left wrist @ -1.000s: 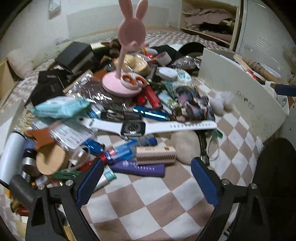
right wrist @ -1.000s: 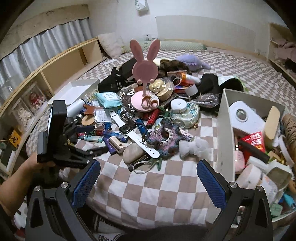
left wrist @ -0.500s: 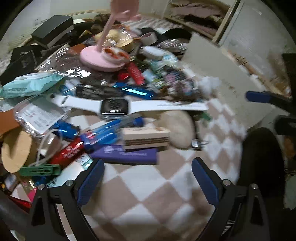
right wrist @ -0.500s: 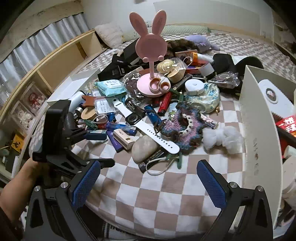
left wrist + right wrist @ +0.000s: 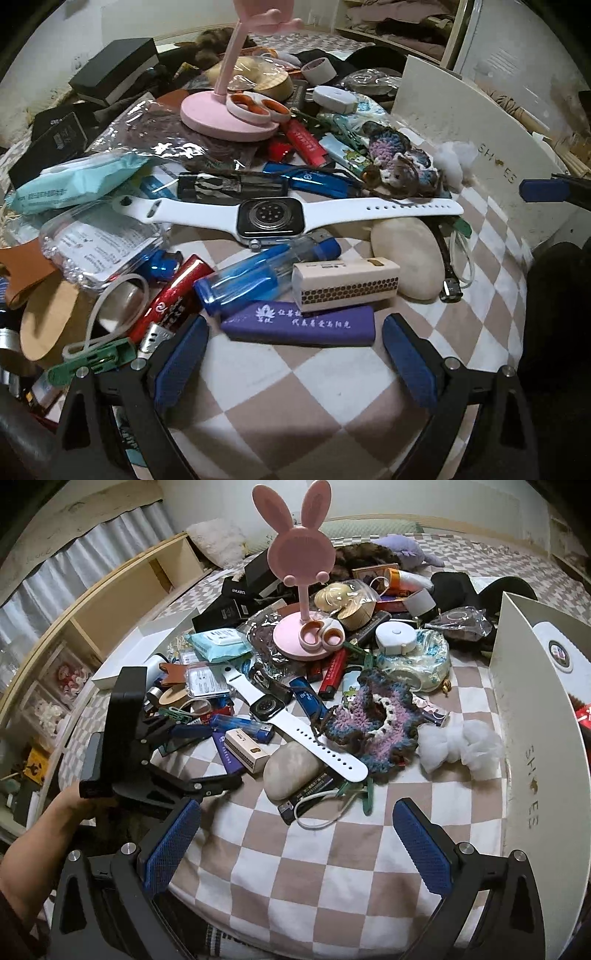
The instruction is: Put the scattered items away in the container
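A heap of small items covers the checked cloth. My left gripper is open, its blue pads on either side of a flat purple case with white lettering; a beige box, a blue lighter and a white-strapped watch lie just beyond. The right wrist view shows the left gripper low over that same case, held by a hand. My right gripper is open over bare cloth, short of a pale stone. The white container stands at the right.
A pink bunny-eared stand rises from the middle of the heap. A crochet piece and white fluff lie near the container wall. Black boxes sit at the back left. Wooden shelves run along the far left.
The left gripper has dropped and moved forward until its pads flank the purple case. The right gripper has come closer to the heap, with the container sliding toward the right edge.
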A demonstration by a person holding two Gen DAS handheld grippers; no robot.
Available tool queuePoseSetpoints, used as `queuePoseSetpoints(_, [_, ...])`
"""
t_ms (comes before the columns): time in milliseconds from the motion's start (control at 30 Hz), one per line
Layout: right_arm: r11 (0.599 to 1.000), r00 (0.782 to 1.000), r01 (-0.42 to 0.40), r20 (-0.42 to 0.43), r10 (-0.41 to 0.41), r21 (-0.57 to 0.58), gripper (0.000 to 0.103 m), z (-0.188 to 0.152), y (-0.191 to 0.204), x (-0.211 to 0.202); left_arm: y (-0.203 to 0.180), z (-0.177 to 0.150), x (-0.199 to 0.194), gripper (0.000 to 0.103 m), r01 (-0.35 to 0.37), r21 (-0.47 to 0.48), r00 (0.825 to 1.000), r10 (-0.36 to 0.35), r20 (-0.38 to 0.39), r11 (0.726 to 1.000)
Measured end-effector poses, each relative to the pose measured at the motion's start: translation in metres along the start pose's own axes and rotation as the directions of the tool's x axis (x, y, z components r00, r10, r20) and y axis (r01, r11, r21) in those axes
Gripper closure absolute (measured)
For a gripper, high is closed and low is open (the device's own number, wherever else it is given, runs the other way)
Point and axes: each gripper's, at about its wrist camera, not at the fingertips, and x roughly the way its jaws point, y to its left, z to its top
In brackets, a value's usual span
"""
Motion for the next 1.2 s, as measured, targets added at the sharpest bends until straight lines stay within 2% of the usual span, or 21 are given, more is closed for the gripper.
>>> queuePoseSetpoints(367, [0.999, 1.0, 0.0, -0.019, 0.001, 0.04, 0.0, 0.001, -0.002, 0.01, 0.0, -0.001, 0.003, 0.006, -0.035, 0.016, 0.999, 0.034, 0.017, 0.999])
queuePoseSetpoints(500, [0.997, 1.0, -0.009, -0.016, 0.01, 0.074, 0.0, 0.003, -0.002, 0.012, 0.002, -0.001, 0.0, 0.019, -0.034, -0.001, 0.999, 0.034, 0.027, 0.999])
queuePoseSetpoints(600, [0.993, 1.0, -0.025, -0.016, 0.027, 0.12, 0.0, 0.007, -0.004, 0.014, 0.003, -0.004, -0.004, 0.021, -0.018, -0.01, 0.999, 0.018, 0.031, 1.0])
queuePoseSetpoints(800, [0.932, 0.98, -0.184, -0.016, 0.199, 0.314, 0.0, 0.014, -0.014, 0.022, -0.004, -0.009, -0.008, 0.021, 0.014, 0.007, 0.999, -0.014, 0.029, 1.0])
queuePoseSetpoints(933, [0.911, 0.969, -0.221, -0.028, 0.246, 0.347, 0.0, 0.019, -0.004, 0.03, -0.006, -0.011, -0.011, 0.021, 0.035, -0.016, 0.999, -0.035, 0.031, 0.999])
queuePoseSetpoints(1200, [0.871, 0.943, -0.258, -0.086, 0.321, 0.419, 0.0, 0.026, 0.021, 0.063, 0.0, -0.015, -0.019, 0.021, 0.077, -0.169, 0.997, -0.073, 0.028, 0.983])
